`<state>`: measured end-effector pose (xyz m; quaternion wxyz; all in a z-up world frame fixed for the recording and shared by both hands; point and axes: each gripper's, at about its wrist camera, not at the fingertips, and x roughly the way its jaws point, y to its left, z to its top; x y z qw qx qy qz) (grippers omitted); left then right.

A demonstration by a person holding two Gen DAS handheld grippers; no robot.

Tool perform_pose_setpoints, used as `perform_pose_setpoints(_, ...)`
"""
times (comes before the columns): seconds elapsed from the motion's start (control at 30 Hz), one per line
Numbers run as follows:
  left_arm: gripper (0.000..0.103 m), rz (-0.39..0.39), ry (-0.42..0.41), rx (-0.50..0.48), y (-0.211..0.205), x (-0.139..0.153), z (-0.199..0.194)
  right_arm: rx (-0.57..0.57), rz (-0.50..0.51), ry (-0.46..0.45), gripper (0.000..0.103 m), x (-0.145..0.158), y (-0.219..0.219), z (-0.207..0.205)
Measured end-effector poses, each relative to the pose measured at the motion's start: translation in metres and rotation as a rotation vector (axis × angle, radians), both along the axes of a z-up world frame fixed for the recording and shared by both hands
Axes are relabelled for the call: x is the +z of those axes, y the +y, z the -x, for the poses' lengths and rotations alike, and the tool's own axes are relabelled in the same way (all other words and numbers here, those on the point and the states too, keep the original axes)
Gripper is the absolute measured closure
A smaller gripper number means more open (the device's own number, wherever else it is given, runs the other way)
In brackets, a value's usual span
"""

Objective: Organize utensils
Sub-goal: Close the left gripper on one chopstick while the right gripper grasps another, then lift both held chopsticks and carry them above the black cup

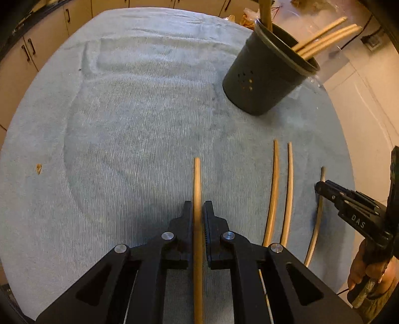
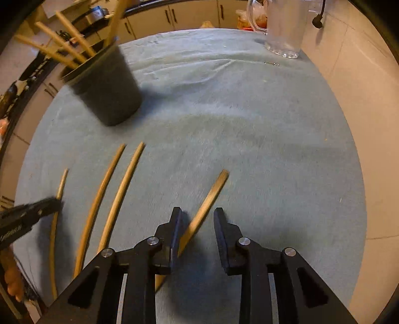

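My left gripper [image 1: 198, 208] is shut on a wooden stick [image 1: 197, 179] that points away from me over the blue cloth. A dark utensil holder [image 1: 268, 74] stands at the far right with several wooden sticks in it; it also shows in the right wrist view [image 2: 107, 87]. Two wooden sticks [image 1: 280, 189] lie side by side on the cloth to the right, and a thinner one [image 1: 316, 219] lies further right. My right gripper [image 2: 197, 216] is open above a wooden stick [image 2: 207, 204] lying on the cloth. In the left wrist view the right gripper [image 1: 321, 187] is over the thin stick.
A blue cloth [image 2: 249, 124] covers the round table. A clear glass jug [image 2: 284, 27] stands at the far right edge. Cabinets [image 2: 174, 15] run behind the table. A small crumb [image 1: 38, 169] lies on the cloth at the left.
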<state>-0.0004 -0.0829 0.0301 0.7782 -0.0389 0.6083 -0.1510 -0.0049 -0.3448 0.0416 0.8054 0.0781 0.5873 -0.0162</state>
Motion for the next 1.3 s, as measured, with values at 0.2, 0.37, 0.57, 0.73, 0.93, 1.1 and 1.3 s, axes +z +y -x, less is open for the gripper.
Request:
perform_pose_setpoints(0.2, 0.095, 0.001, -0.014, 0.018, -0.006, 0.001, -0.017, -0.033, 0.077, 0.042, 0.075, 0.001, 0.008, -0.021)
perform_pose_setpoints(0.37, 0.098, -0.025, -0.118, 0.021, -0.01, -0.002, -0.012, -0.004, 0.097, 0.004, 0.093, 0.004, 0.023, -0.019)
perform_pose_setpoints(0.57, 0.098, 0.002, -0.208, 0.089, 0.012, 0.012, 0.0, -0.011, -0.044, -0.13, 0.096, 0.033, 0.02, 0.0)
perform_pose_setpoints(0.73, 0.098, 0.04, -0.343, 0.094, 0.025, 0.056, 0.027, -0.011, -0.067, -0.328, 0.096, 0.087, 0.015, 0.031)
perform_pose_setpoints(0.93, 0.098, 0.066, -0.485, 0.127, 0.036, 0.095, 0.079, -0.035, -0.092, -0.501, 0.096, 0.13, 0.013, 0.07)
perform_pose_setpoints(1.1, 0.098, 0.045, -0.59, 0.126, 0.036, 0.117, 0.111, -0.035, -0.051, -0.61, 0.096, 0.15, 0.012, 0.108)
perform_pose_setpoints(1.3, 0.098, 0.023, -0.664, 0.127, 0.035, 0.137, 0.148, -0.023, -0.071, -0.648, 0.096, 0.155, 0.011, 0.143)
